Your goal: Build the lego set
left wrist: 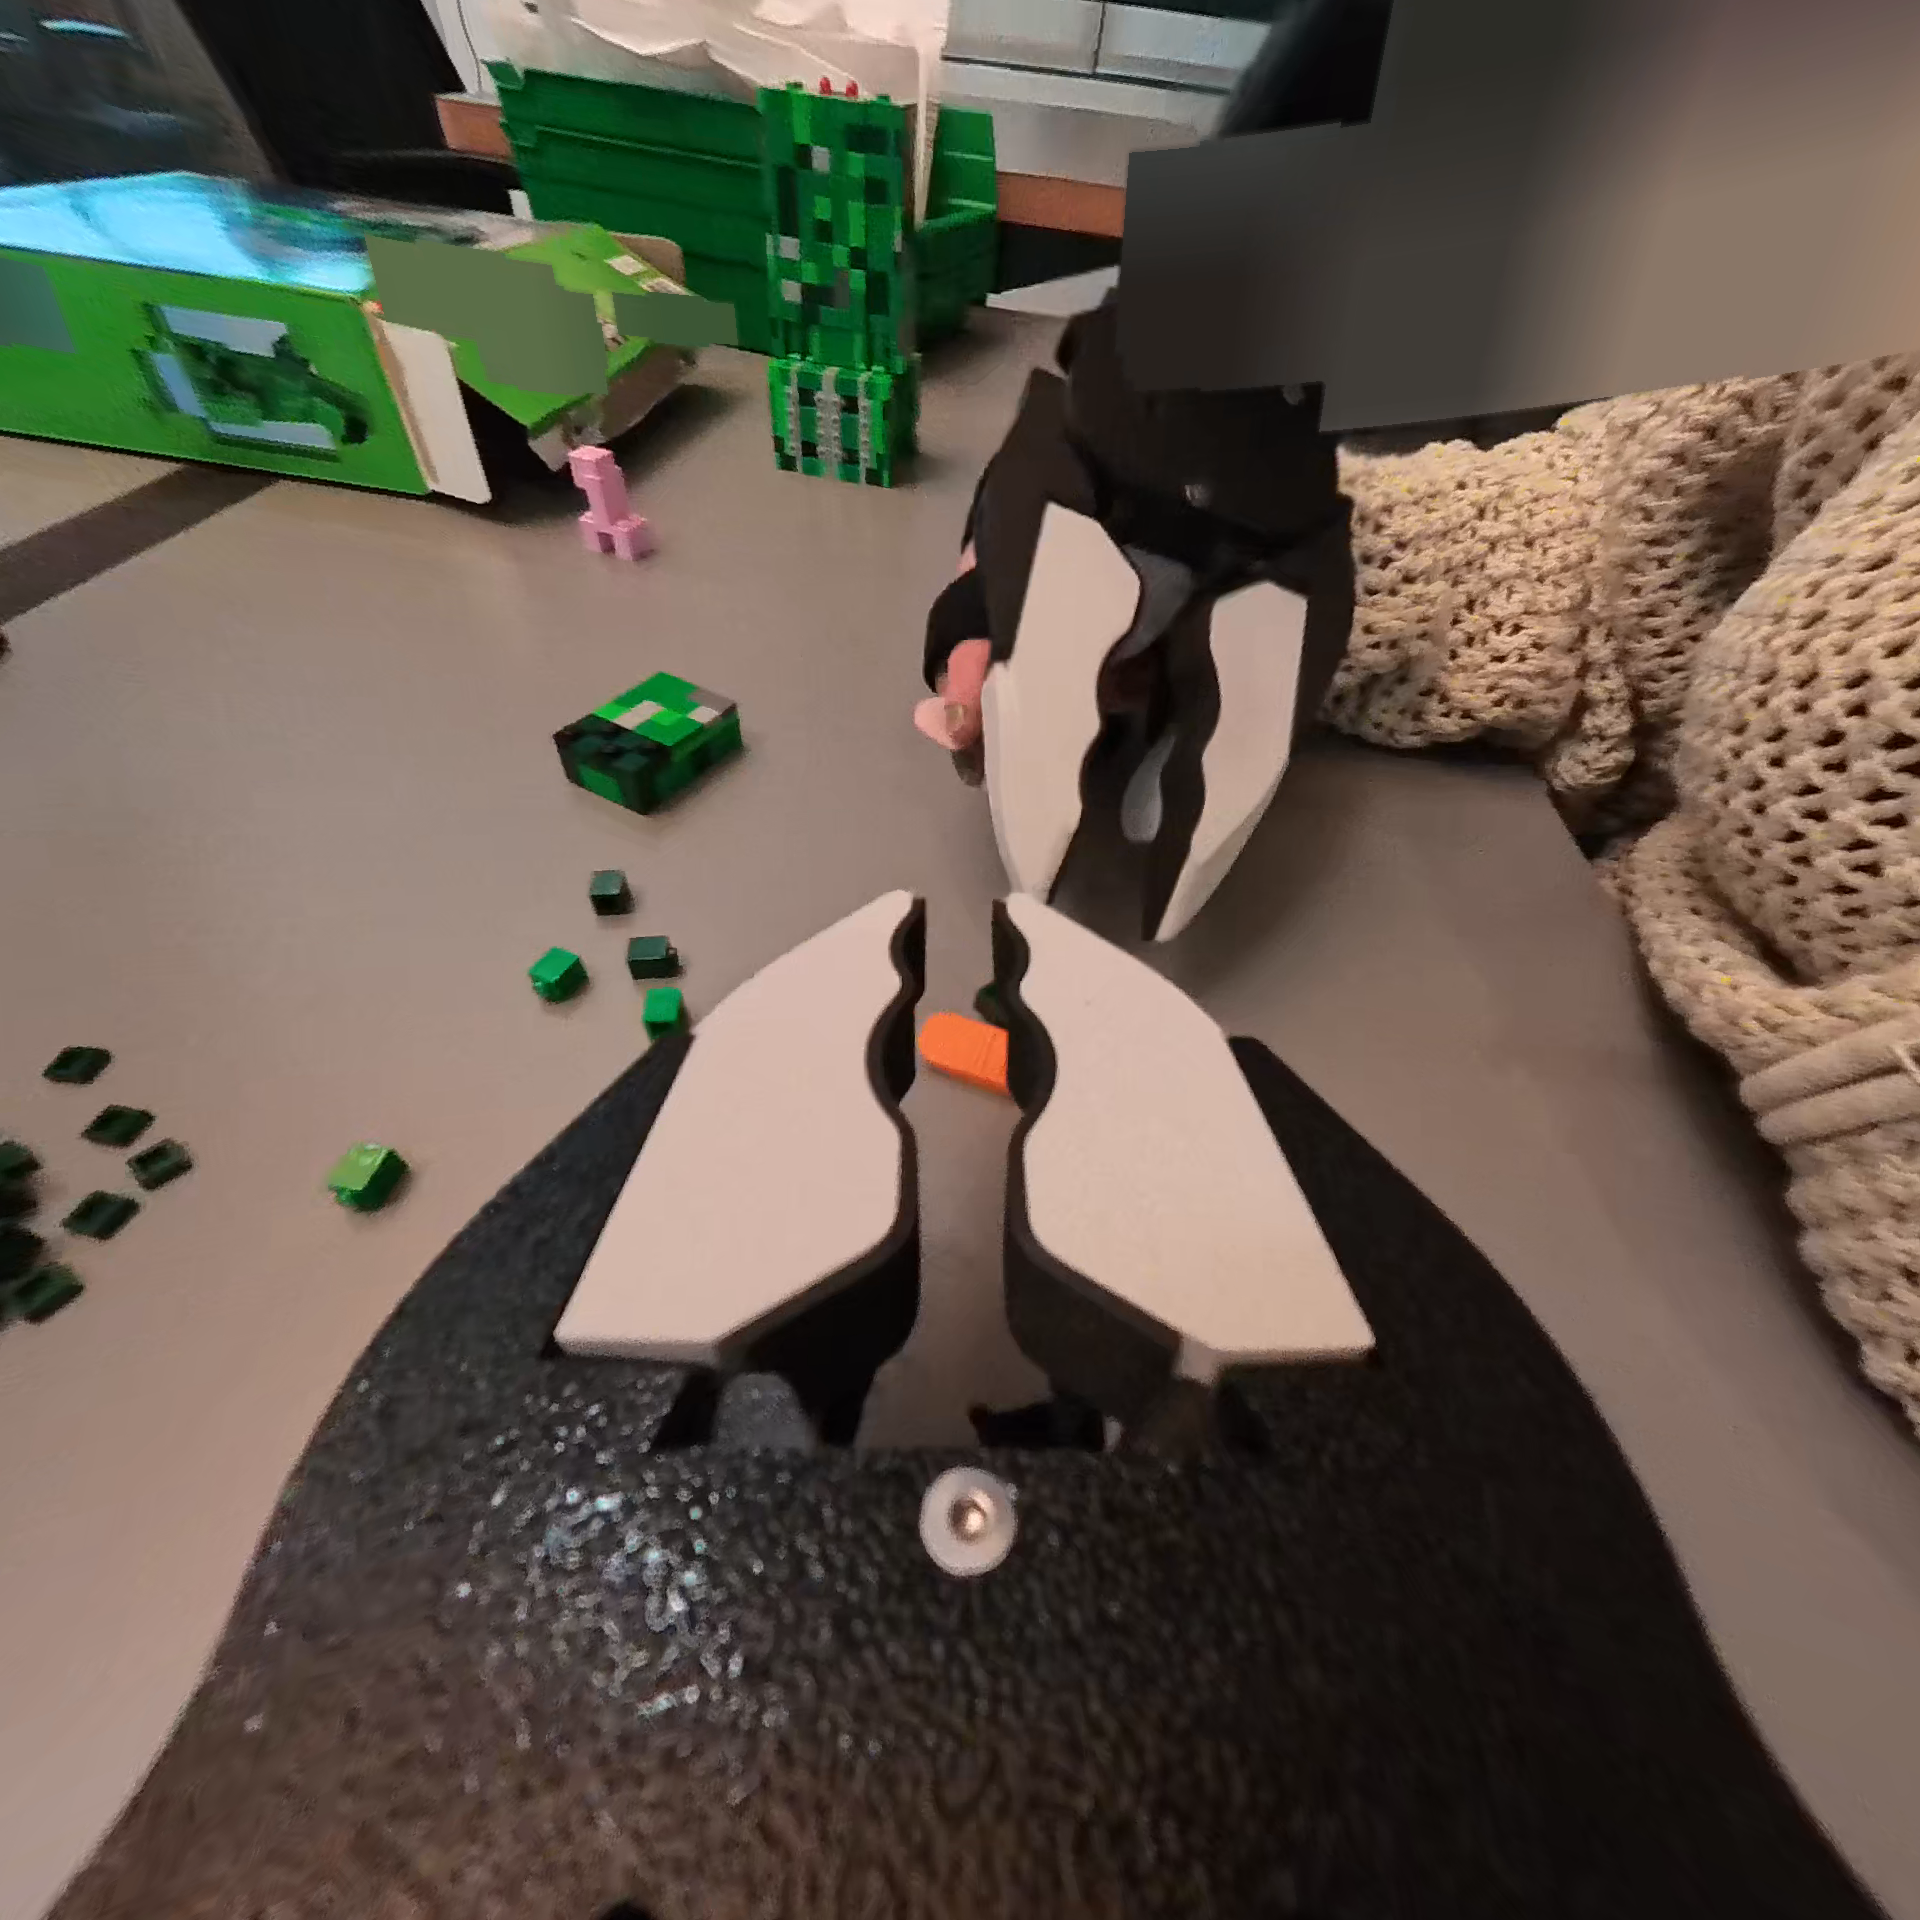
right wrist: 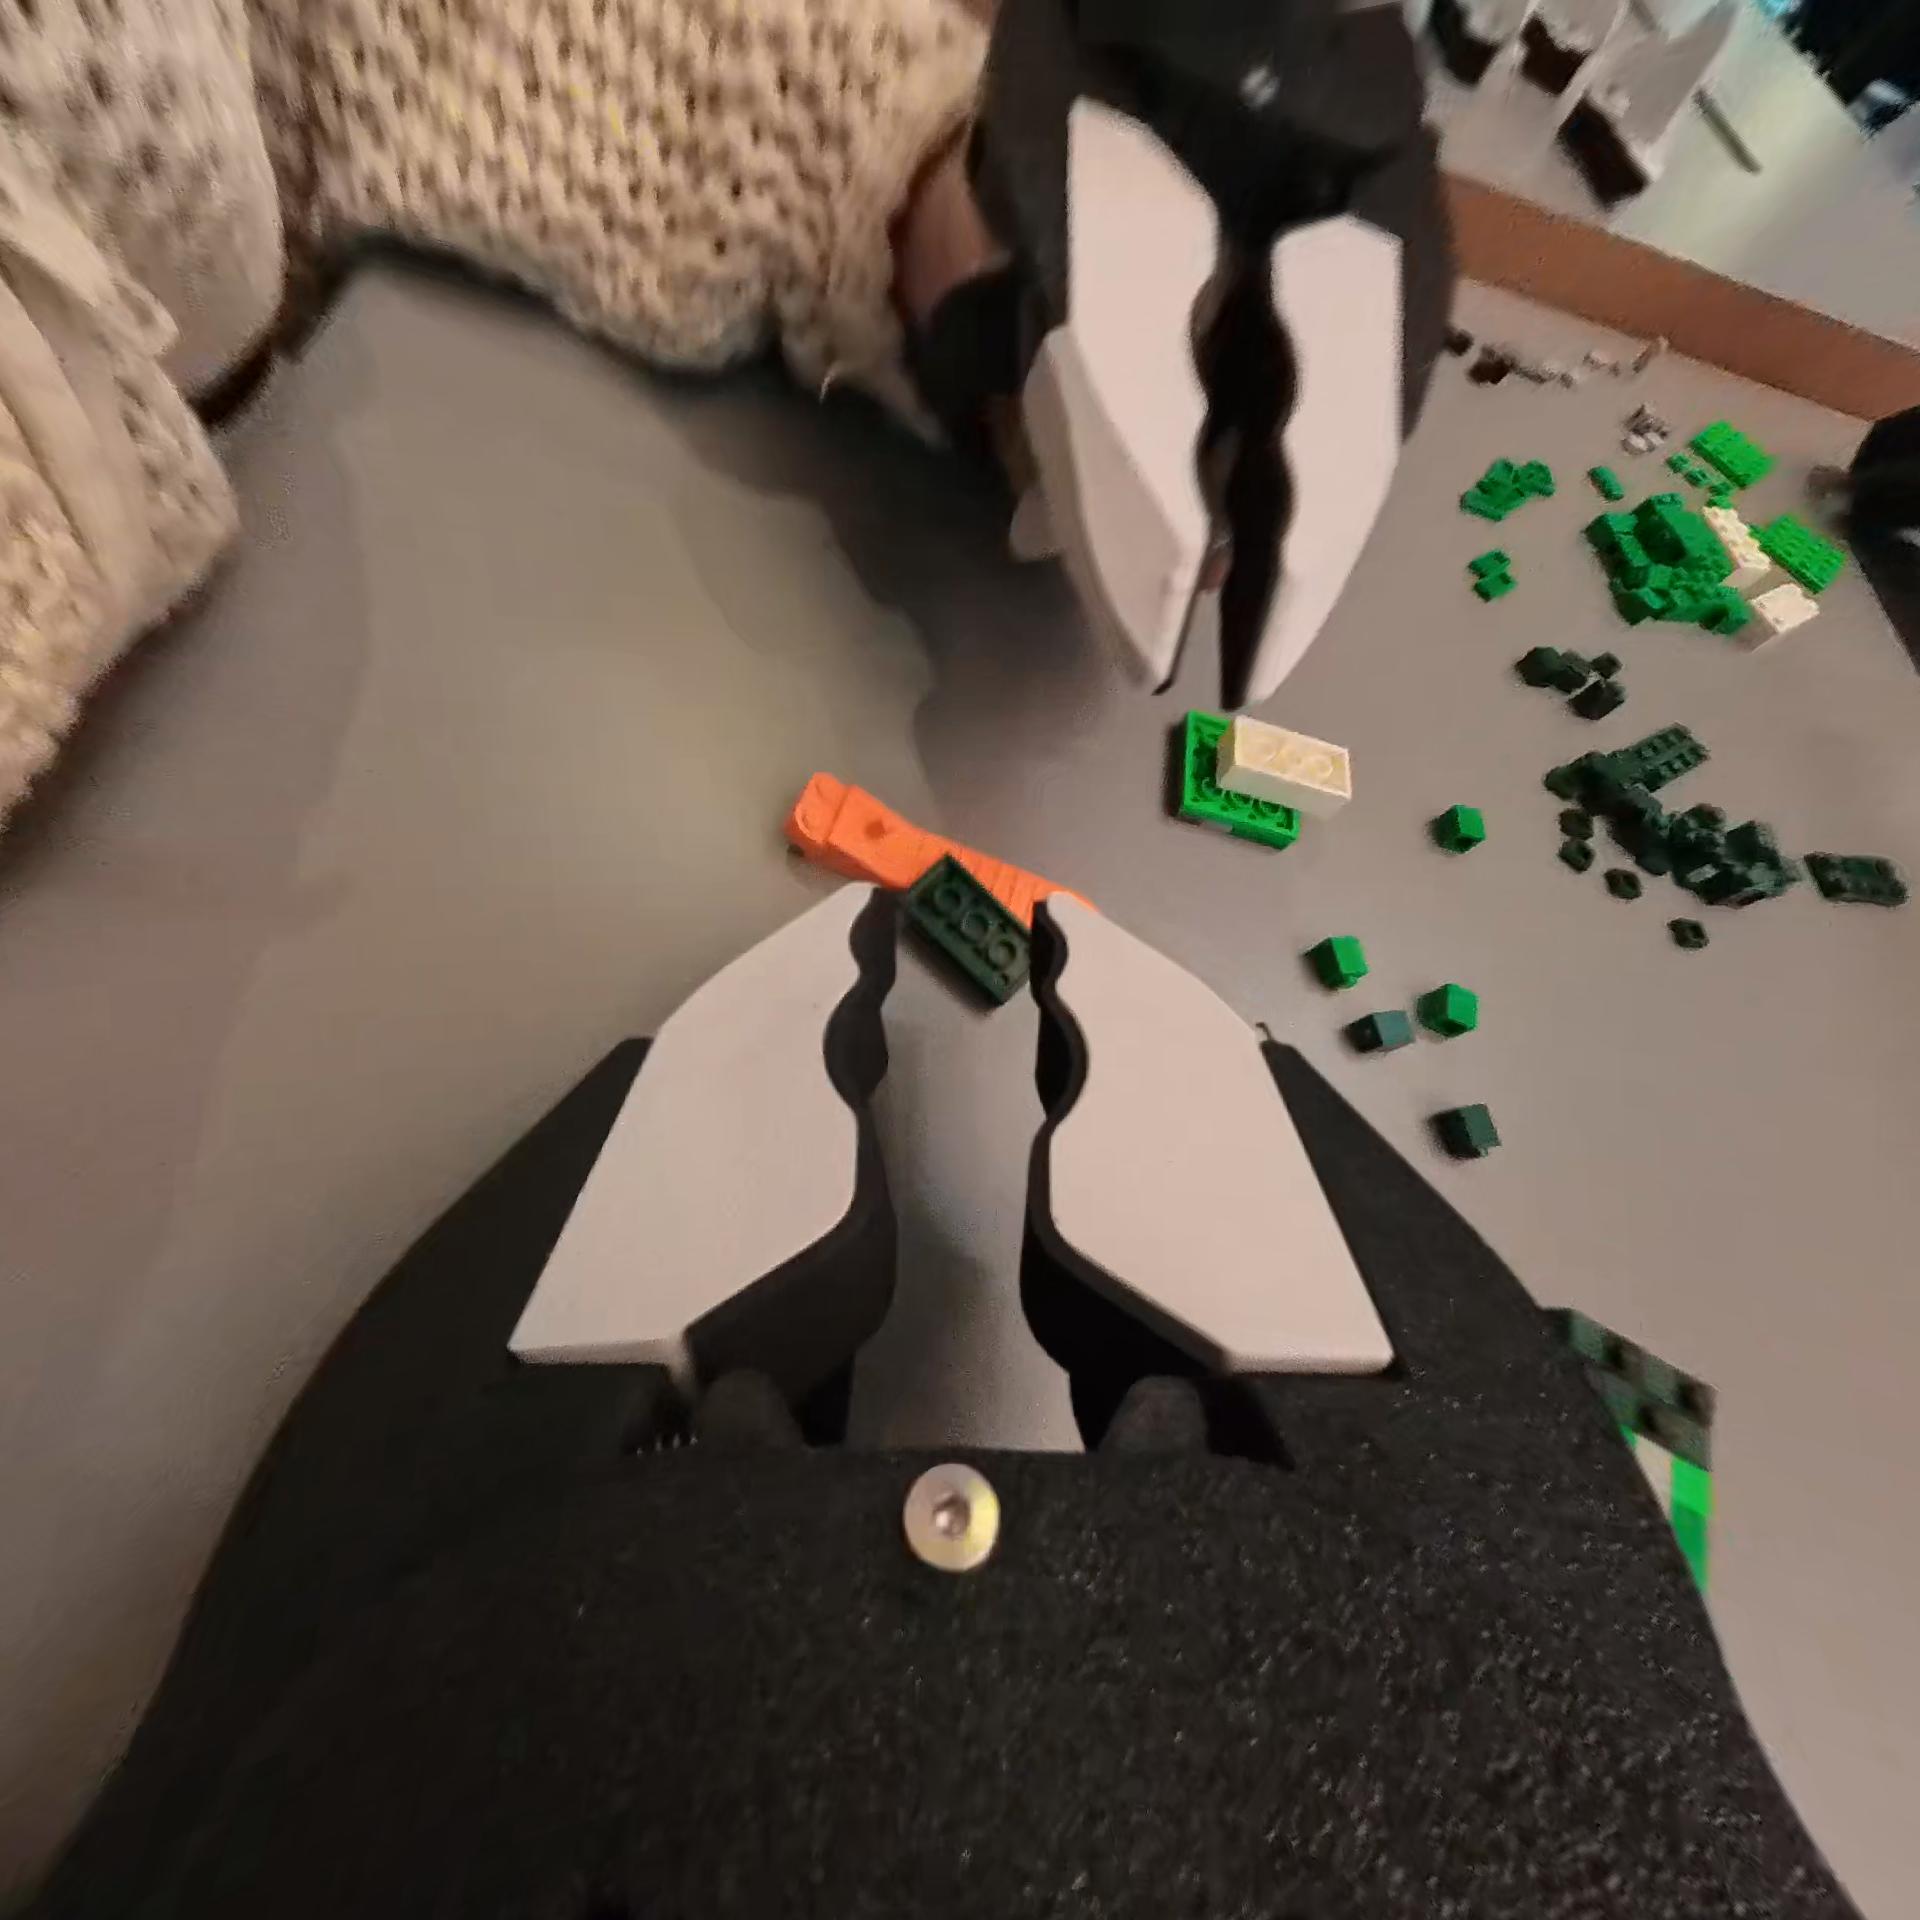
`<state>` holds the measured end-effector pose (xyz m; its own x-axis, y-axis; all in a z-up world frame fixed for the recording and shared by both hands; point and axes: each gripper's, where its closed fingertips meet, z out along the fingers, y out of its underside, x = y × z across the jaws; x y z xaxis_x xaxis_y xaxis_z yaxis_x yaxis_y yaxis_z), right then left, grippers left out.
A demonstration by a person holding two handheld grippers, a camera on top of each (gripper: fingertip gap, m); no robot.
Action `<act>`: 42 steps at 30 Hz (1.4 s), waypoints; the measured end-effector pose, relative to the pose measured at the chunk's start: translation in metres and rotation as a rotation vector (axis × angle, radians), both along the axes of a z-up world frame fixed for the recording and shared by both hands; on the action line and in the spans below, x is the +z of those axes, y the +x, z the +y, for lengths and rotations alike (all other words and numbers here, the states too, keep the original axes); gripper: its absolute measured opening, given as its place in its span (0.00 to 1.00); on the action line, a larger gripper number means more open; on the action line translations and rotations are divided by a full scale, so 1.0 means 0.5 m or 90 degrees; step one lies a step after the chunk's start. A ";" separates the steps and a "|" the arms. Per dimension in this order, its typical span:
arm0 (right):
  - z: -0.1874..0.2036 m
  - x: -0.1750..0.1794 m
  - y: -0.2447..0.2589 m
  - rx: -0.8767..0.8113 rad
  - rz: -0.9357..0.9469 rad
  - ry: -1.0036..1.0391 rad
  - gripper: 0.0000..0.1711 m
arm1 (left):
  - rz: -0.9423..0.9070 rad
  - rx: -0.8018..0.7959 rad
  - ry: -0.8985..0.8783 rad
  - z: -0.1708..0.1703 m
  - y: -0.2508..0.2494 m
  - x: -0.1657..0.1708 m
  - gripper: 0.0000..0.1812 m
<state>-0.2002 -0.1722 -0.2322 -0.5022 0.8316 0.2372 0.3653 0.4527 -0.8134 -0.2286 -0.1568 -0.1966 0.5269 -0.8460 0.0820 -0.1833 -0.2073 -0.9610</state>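
Observation:
My right gripper (right wrist: 961, 899) is open, low over the grey table (right wrist: 520, 675). A dark green two-by-three brick (right wrist: 966, 940) lies tilted between its fingertips, leaning on an orange brick separator (right wrist: 883, 836). It touches the right pad, but the left pad stands clear of it. My left gripper (left wrist: 958, 904) is narrowly open and empty, with the orange separator (left wrist: 961, 1055) showing through the gap. In the right wrist view the left gripper (right wrist: 1210, 675) hovers just above a bright green plate (right wrist: 1205, 800) with a white brick (right wrist: 1283, 769) on it. The right gripper (left wrist: 1107, 909) shows open in the left wrist view.
A green box (left wrist: 208, 353), a tall built green figure (left wrist: 836, 281), a pink figure (left wrist: 608, 509) and a small green and black block (left wrist: 649, 743) stand at the back. Loose bright green (right wrist: 1683, 561) and dark green pieces (right wrist: 1683, 831) lie scattered. A knitted sleeve (left wrist: 1662, 675) rests alongside. My left gripper's tips are some 8 cm from the bright green plate (right wrist: 1205, 800).

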 end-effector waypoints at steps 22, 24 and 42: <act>0.013 -0.054 -0.015 0.159 -0.166 0.052 0.12 | 0.069 -0.083 0.113 -0.036 0.022 -0.001 0.18; 0.015 -0.055 -0.017 0.153 -0.166 0.035 0.12 | 0.111 -0.091 0.137 -0.039 0.025 -0.012 0.18; 0.037 0.000 -0.075 0.065 -0.031 -0.050 0.22 | 0.472 -0.017 0.344 -0.012 0.017 -0.074 0.03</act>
<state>-0.2375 -0.1535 -0.2321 -0.5945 0.7907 0.1459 0.3610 0.4246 -0.8303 -0.2200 -0.1628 -0.2337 0.2657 -0.6834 -0.6800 -0.7902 0.2497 -0.5596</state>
